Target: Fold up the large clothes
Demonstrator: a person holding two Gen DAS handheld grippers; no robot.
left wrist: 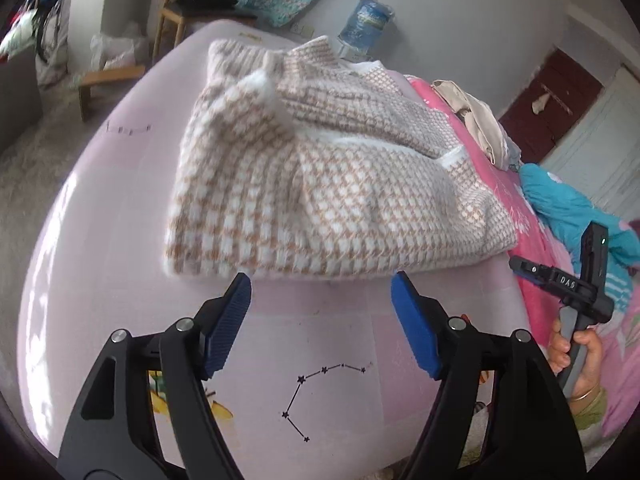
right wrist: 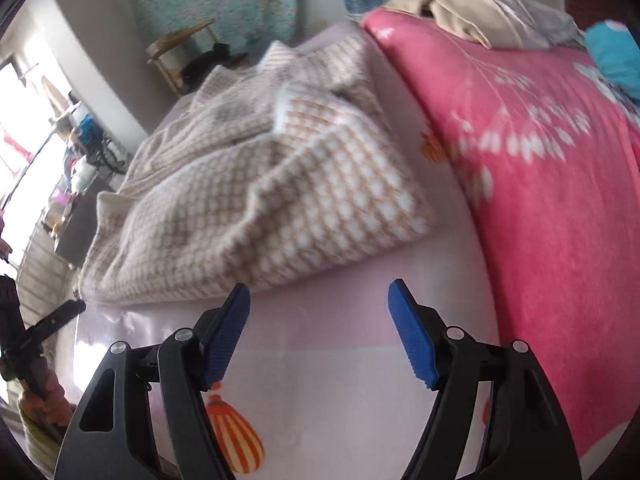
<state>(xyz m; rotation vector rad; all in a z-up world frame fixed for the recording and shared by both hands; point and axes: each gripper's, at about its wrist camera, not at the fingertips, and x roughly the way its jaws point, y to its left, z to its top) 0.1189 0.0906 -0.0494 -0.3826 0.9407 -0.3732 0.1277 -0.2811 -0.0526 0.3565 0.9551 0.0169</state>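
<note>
**Inspector A:** Left gripper (left wrist: 321, 280): jaws spread wide, blue pads (left wrist: 228, 320) bare, nothing between them. The tips sit just short of the near hem of the sweater (left wrist: 320, 184), not touching it.

**Inspector B:** Right gripper (right wrist: 319, 290): same condition, fingers wide apart and empty, poised above the pale lilac sheet (right wrist: 340, 340) close to the garment's near edge.

**A:** Sweater location: a beige-and-white houndstooth knit, lying partly folded and rumpled in layers on the lilac sheet, left of the pink blanket (right wrist: 540, 200).

**B:** Differences between views: the left wrist camera alone shows the constellation print (left wrist: 320, 392) on the sheet and the person's right hand (left wrist: 576, 356) on its handle at the right edge. The right wrist camera alone shows the striped orange balloon print (right wrist: 232, 436).
</note>
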